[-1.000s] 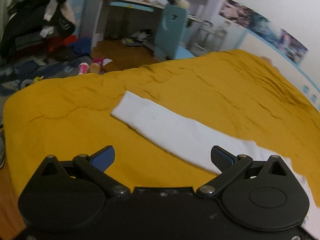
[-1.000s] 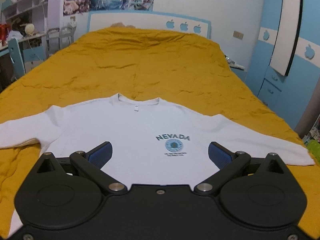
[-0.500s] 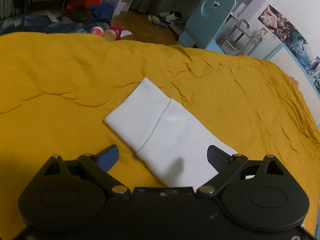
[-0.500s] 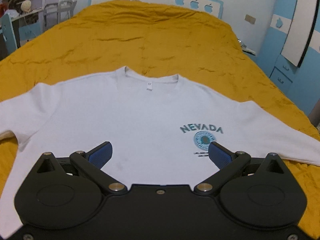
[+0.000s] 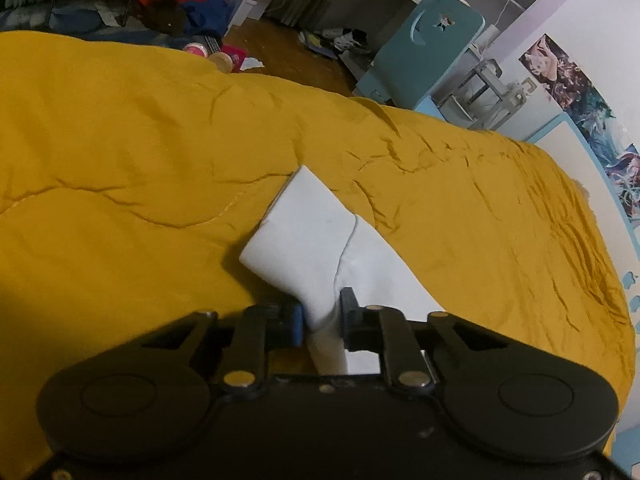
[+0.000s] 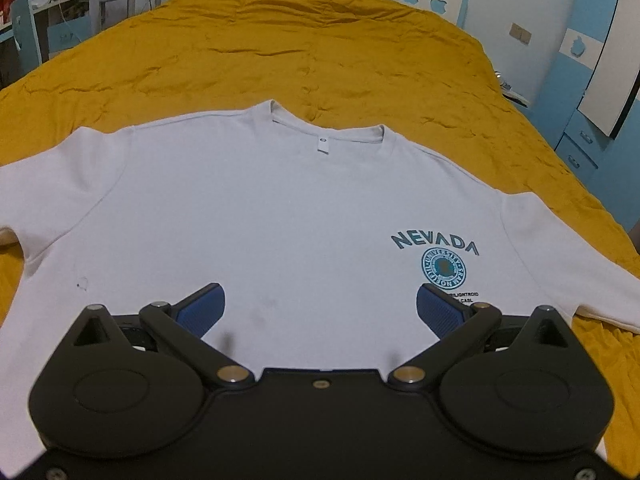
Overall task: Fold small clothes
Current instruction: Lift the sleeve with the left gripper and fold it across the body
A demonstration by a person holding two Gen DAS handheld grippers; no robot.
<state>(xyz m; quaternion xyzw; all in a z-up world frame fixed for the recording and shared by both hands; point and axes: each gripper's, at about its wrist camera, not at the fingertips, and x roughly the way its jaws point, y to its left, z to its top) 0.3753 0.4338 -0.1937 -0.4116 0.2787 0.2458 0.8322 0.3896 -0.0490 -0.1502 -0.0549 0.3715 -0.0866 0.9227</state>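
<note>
The left gripper has its jaws closing on the cuffed end of the long white cotton sleeve: a pinch of the cloth stands up between the blue pads, which press it from either side. From that pinch the cuff runs straight ahead and a little to the left of the jaws, lying flat on the mustard-yellow quilted bedspread, while the rest of the sleeve passes back and to the right beneath the gripper body, toward the shirt's trunk. So the sleeve's long axis lies roughly along the line the jaws point, not across it.

The right gripper has its jaws spread wide with nothing between them. It hangs over the lower chest of the white long-sleeved sweatshirt with a teal NEVADA print, which lies face up on the bedspread, collar ahead of the jaws and hem toward the camera. The print sits just ahead of the right-hand pad; the far sleeve trails off to the right.

By my reading, the left hand alone is placed to carry the sleeve inward, to the right, across the trunk; the right has yet to take any cloth.
</note>
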